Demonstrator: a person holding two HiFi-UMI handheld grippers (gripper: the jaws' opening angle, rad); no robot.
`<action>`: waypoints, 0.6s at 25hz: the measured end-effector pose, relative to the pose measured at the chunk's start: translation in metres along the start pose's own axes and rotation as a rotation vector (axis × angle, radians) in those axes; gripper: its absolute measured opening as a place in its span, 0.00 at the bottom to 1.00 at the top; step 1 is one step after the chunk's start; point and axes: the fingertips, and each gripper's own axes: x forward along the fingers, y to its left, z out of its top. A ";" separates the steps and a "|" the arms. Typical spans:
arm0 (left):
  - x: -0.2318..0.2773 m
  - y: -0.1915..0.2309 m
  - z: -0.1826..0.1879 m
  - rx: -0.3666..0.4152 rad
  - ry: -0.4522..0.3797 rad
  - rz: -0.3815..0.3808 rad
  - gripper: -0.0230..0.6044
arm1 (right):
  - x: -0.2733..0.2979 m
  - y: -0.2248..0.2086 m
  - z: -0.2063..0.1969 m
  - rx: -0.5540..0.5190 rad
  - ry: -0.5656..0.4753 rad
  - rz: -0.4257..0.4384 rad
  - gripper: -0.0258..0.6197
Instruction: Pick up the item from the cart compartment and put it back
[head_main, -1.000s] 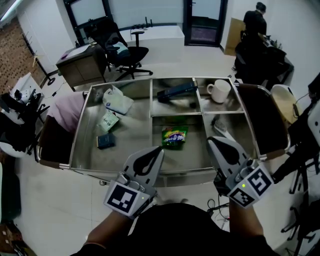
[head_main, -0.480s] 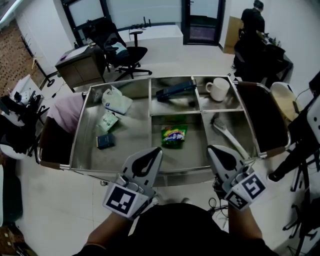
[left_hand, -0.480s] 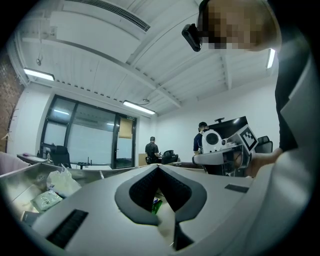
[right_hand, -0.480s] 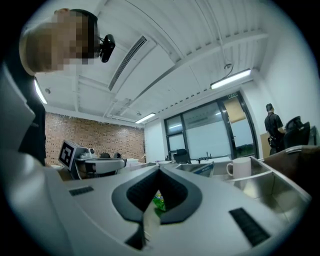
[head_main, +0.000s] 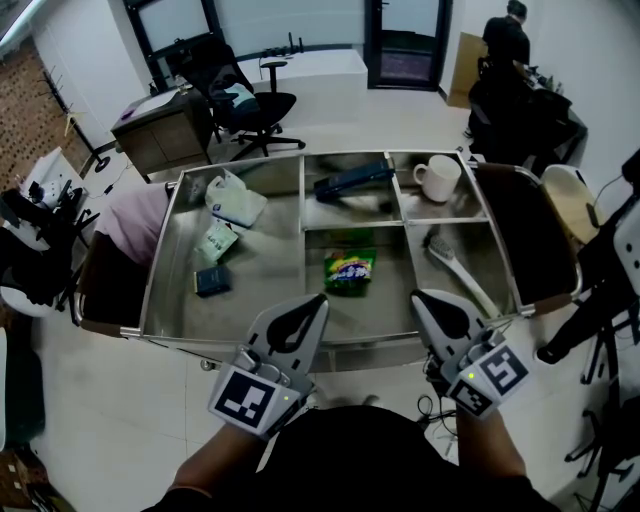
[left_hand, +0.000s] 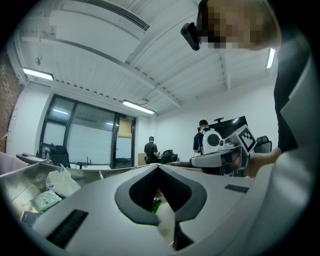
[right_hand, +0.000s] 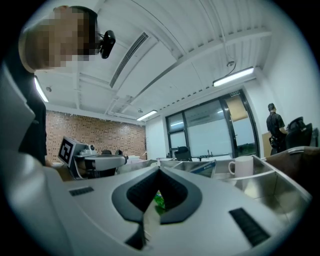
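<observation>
A steel cart (head_main: 160, 262) with several compartments stands in front of me. A green snack bag (head_main: 349, 272) lies in the near middle compartment, beyond both grippers. In the head view my left gripper (head_main: 316, 300) hovers over the cart's near rim, jaws closed tip to tip and empty. My right gripper (head_main: 418, 296) is beside it at the same rim, also shut and empty. Through the hole between the closed jaws, a sliver of the green bag (left_hand: 156, 204) shows in the left gripper view, and the bag (right_hand: 158, 201) again in the right gripper view.
A white mug (head_main: 438, 180) sits in the far right compartment and a white brush (head_main: 455, 265) in the near right one. A dark blue stapler (head_main: 352, 182), a plastic bag (head_main: 236, 203), a packet (head_main: 216, 243) and a small dark item (head_main: 211, 282) fill the others. An office chair (head_main: 245, 100) stands behind.
My right gripper has sunk a little and drawn back toward me, uncovering the brush. The left gripper has kept still.
</observation>
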 end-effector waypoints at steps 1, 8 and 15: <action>0.000 0.000 0.001 0.001 -0.002 0.000 0.04 | 0.001 0.000 -0.001 -0.001 0.005 -0.001 0.06; 0.000 0.001 0.000 0.002 -0.001 0.000 0.04 | 0.005 0.000 -0.001 -0.012 0.014 0.000 0.06; 0.000 0.002 0.000 -0.002 -0.004 0.003 0.04 | 0.005 -0.002 -0.001 -0.008 0.017 -0.006 0.06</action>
